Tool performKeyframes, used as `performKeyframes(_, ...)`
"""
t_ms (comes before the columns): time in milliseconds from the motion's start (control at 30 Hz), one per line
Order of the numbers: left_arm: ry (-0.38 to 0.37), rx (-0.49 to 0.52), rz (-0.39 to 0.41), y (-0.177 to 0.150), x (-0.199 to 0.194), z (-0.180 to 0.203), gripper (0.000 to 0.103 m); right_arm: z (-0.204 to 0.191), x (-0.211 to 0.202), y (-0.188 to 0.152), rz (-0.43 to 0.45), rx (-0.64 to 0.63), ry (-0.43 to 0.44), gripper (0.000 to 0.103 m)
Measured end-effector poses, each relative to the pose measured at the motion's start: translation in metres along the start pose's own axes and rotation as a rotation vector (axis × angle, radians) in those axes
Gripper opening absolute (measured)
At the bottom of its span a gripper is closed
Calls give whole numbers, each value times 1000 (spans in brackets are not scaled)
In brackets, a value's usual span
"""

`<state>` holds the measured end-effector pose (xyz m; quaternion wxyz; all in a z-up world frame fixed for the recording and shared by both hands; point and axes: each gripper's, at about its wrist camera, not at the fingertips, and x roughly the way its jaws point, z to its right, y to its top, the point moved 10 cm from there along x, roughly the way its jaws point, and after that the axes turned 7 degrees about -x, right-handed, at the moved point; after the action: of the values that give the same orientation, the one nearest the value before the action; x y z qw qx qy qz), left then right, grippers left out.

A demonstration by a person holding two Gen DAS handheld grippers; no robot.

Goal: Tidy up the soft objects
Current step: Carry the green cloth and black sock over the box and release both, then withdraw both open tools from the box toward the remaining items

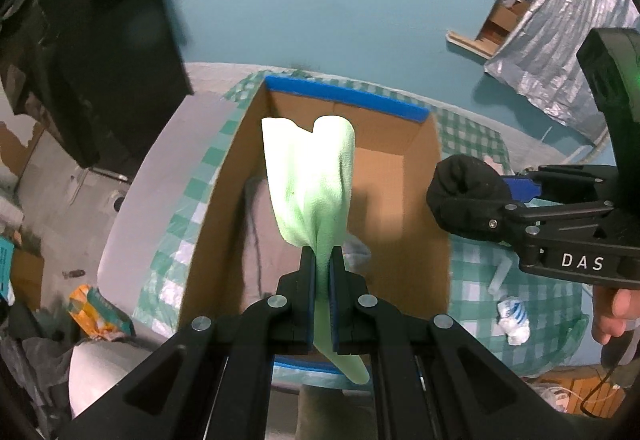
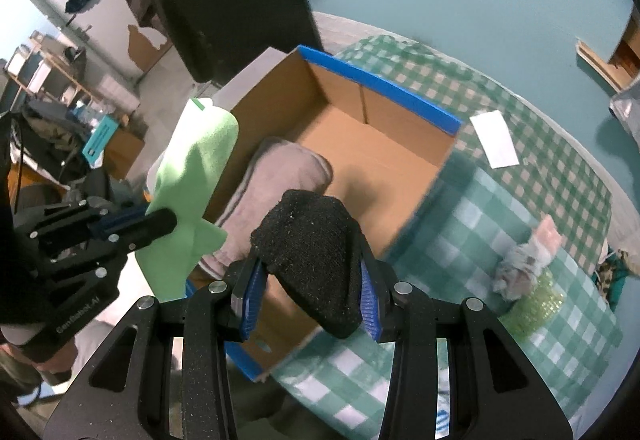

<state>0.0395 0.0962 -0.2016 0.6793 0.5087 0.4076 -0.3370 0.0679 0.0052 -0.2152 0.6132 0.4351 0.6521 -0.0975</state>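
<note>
**Two soft items held over an open box**

Seen from the left wrist only: a balled white-and-blue item on the checked cloth, and part of a hand under the right gripper. Seen from the right wrist only: a white paper slip, a crumpled grey-and-pink bundle beside a yellow-green mesh item, and shelving at far left.

Left gripper tipped steeply down, jaws pinched tight on a light green cloth hanging over the cardboard box. Right gripper likewise pitched down, partly open jaws clamped on a black fuzzy bundle above the box's near side.

Inside the box, a grey folded garment against the left wall. Blue tape along the box rims. Green cloth hiding much of the box floor in the left view; black bundle covering its near corner in the right.
</note>
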Motion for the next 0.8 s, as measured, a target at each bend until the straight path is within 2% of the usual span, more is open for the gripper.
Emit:
performKeyframes(267,25,-24,-53,-7,20,-18,6,-12,26,8,-38,8,16,40)
performKeyframes(300,29,-22,-61,-9,23,-20,7,-12,29,9,-42,15,19,43)
performKeyframes(433,35,-37,-89,-13,29,-27,19,-12,34,10,-51,29,-4,46)
performKeyframes(500,35,-46,-89,-13,29,-31,33,-10,33,12,-50,33,-18,53)
performKeyframes(600,32,-52,-69,-9,25,-32,35,-8,26,14,-30,39,-22,59)
performKeyframes(800,22,-51,-52,-4,20,-28,35,0,18,12,-18,59,-24,59)
